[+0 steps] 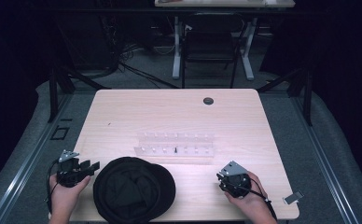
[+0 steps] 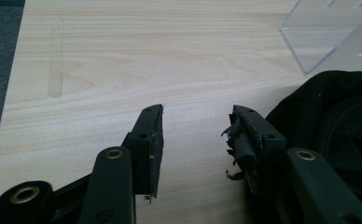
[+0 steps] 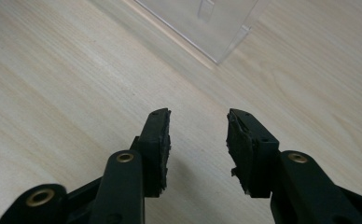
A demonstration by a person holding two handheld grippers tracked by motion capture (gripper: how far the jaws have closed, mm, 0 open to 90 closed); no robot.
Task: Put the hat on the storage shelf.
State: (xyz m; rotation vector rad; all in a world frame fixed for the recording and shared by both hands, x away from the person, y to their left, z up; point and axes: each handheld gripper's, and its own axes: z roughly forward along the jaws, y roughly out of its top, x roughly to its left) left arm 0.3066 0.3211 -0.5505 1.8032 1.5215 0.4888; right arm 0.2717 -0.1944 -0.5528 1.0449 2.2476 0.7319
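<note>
A black cap (image 1: 132,189) lies at the front middle of the light wooden table (image 1: 123,112). Behind it stands a clear plastic rack (image 1: 175,143) with rows of small pegs, one of them dark. My left gripper (image 1: 94,167) is held at the front left, just left of the cap, open and empty. In the left gripper view its jaws (image 2: 198,116) stand apart over bare wood, with the cap (image 2: 337,121) to their right and the rack's corner (image 2: 328,32) beyond. My right gripper (image 1: 222,179) is at the front right, open and empty (image 3: 198,116), pointing at the rack's corner (image 3: 207,23).
A dark round cable hole (image 1: 208,101) sits near the table's far edge. A black chair (image 1: 210,42) and another table's white legs stand beyond it. A small grey object (image 1: 293,198) lies off the table's front right corner.
</note>
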